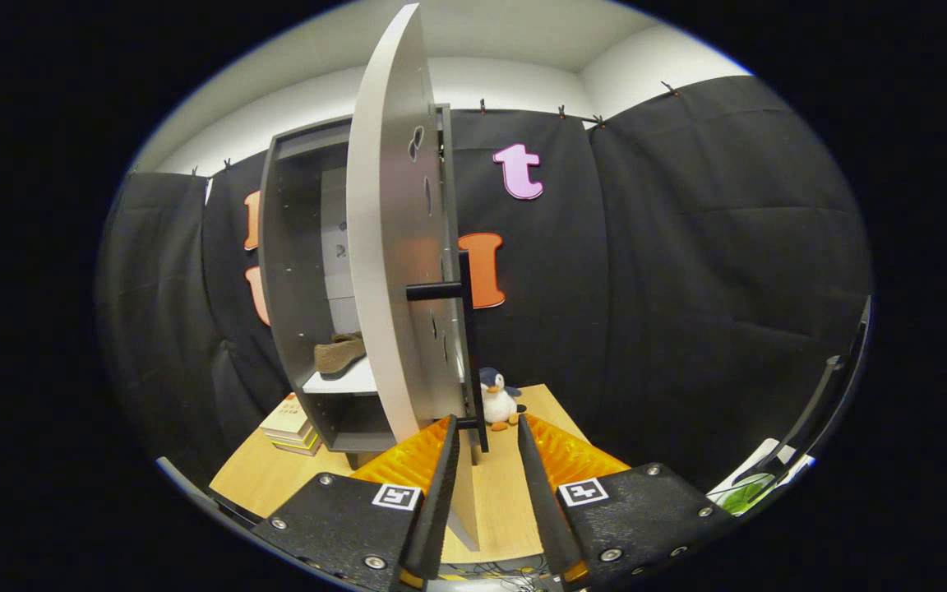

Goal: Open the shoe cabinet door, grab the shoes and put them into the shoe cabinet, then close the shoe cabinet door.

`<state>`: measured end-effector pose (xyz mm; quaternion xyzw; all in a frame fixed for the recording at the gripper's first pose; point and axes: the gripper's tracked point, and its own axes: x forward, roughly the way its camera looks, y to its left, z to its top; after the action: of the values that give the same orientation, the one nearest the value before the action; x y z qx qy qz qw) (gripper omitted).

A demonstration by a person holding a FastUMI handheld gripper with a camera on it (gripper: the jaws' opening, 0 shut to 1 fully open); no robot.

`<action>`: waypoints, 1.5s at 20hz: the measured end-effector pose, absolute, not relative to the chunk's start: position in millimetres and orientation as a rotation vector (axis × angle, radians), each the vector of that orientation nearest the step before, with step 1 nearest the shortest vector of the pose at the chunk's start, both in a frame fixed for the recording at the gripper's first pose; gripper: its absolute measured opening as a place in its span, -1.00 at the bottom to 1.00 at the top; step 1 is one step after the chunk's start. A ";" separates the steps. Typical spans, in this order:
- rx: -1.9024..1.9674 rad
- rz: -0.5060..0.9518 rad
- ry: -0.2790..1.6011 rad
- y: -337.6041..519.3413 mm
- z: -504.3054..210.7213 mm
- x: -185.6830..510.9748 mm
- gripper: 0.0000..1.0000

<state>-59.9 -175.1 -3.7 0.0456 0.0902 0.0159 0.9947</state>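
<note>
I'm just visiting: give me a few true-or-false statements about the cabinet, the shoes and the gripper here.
1. The cabinet door is open. True.
2. The shoes lie on the table. False: they sit on a shelf inside the cabinet.
3. The gripper is shut on the door handle. False: its fingers are apart, with the handle's lower end between them.
4. A toy penguin stands beyond the fingers. True.

The gripper [486, 436] fingers straddle the open cabinet door's [395, 247] handle [467, 345]; a shoe [339, 353] rests on the shelf [350, 382] inside.
</note>
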 end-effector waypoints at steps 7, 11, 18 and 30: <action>0.107 0.116 0.179 -140.9 -4.8 -58.6 -0.04; 0.099 0.163 0.175 -125.7 -4.3 -55.7 0.03; 0.089 0.223 0.178 -103.3 -11.3 -44.9 0.08; 0.102 0.389 0.166 -79.7 -13.8 -37.0 0.28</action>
<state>-37.0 -79.7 -13.8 0.0504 0.0821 0.1932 0.9764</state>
